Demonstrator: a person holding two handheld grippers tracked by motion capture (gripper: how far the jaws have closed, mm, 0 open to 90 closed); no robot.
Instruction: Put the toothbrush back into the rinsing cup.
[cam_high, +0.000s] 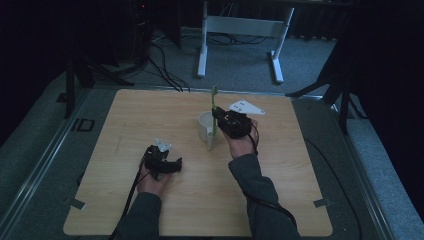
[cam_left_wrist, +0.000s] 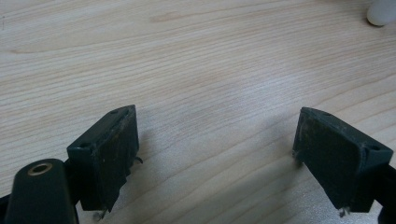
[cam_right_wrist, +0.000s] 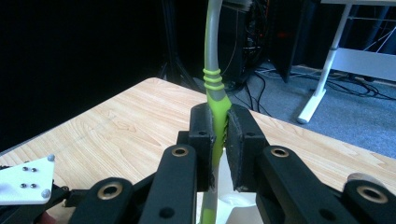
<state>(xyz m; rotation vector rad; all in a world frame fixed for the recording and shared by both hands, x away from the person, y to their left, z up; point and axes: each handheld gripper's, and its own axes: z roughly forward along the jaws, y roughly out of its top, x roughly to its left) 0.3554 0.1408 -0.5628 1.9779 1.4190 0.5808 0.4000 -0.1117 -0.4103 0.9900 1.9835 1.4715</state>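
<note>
The toothbrush (cam_high: 214, 112) stood upright, its green and grey handle clamped between the jaws of the right gripper (cam_high: 218, 121), and its lower end dipped toward the white cup (cam_high: 205, 126) just beside that gripper. In the right gripper view the jaws pressed on the bright green part of the handle (cam_right_wrist: 218, 116) from both sides, with the ribbed rings and the grey neck rising above them and the cup's rim showing below.

Nearest to me, two grey sleeves came in over the front edge of the table (cam_high: 280, 200). The left gripper (cam_high: 175, 164) rested low on the pale wood, well apart from the cup, its jaws spread wide with only bare grain between them; in its own view a bit of the white cup (cam_left_wrist: 382, 11) sat at the far corner.

The tabletop was light wood with rounded corners and small strips of tape near the front. Beyond the cup a white three-cornered plate (cam_high: 246, 107) sat on top of the right gripper. Past the far edge lay grey carpet (cam_high: 240, 65), loose black cables (cam_high: 165, 70) and the white legs of a desk (cam_high: 240, 35), with dark curtains around the dim room.
</note>
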